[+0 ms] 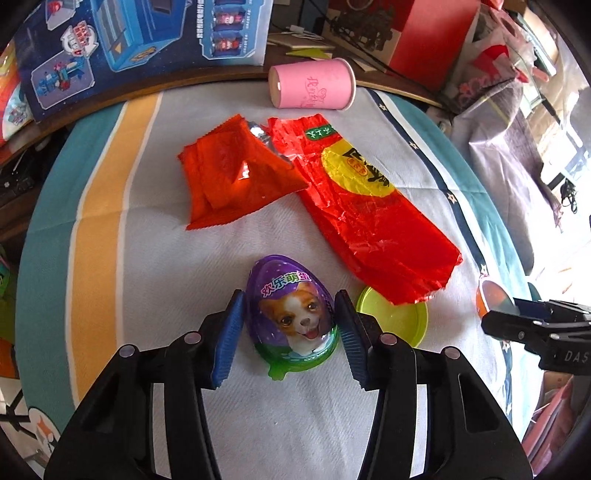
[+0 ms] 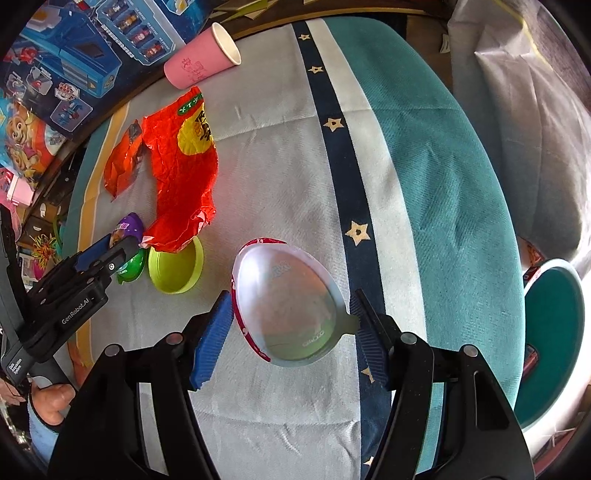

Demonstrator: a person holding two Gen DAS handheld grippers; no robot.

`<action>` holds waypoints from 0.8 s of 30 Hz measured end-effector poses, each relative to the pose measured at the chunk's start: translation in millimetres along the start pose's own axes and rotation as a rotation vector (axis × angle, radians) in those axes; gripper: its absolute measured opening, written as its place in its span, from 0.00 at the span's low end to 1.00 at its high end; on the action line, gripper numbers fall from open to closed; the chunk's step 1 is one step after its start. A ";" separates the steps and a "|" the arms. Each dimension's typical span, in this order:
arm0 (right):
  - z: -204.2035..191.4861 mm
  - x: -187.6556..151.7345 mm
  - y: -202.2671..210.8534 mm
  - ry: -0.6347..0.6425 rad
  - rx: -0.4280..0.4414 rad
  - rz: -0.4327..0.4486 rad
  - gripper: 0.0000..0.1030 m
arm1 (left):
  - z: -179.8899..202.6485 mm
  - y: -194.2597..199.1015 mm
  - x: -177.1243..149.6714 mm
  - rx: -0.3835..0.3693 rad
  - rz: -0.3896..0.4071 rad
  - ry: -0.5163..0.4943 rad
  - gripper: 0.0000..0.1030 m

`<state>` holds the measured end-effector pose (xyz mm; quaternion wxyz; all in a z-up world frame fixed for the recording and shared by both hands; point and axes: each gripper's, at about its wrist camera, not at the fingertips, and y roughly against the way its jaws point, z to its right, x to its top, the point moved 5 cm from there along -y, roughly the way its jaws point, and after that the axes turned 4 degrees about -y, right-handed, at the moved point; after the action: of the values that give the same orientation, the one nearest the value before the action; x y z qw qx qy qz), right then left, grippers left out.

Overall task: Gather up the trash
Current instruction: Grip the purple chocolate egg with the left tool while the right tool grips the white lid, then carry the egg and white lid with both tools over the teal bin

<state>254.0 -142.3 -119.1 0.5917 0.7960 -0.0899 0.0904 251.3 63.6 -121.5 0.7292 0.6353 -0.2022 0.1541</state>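
A purple egg-shaped toy package with a dog picture and a green base lies on the striped cloth. My left gripper straddles it, both blue pads against its sides. In the right wrist view that gripper sits by a lime green lid. My right gripper is shut on a clear egg-shaped shell with a red rim, one pad on its rim and the other on its tab. A crumpled red wrapper, an orange wrapper and a pink paper cup on its side lie farther back.
A round white container with a teal inside stands off the cloth's right edge. Blue toy boxes and a red box line the back. A person's hand grips the left handle. Grey fabric is heaped at the far right.
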 end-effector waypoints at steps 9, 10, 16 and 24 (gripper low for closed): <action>19.0 -13.8 25.1 -0.044 0.054 0.035 0.60 | 2.0 45.9 -18.8 -0.051 0.028 0.006 0.49; 23.8 -15.2 28.9 -0.053 0.059 0.041 0.60 | 7.6 49.9 -19.5 -0.058 0.030 -0.005 0.49; 68.2 -27.3 57.6 -0.137 0.081 0.094 0.60 | 69.9 60.8 -21.0 -0.129 0.028 -0.103 0.49; 174.3 -60.3 96.2 -0.302 0.035 0.160 0.60 | 190.3 52.1 -20.4 -0.272 0.001 -0.294 0.49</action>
<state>178.1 -334.4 -94.5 0.5482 0.8011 -0.2395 0.0181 189.6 -116.4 -65.3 0.7707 0.5467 -0.3259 0.0312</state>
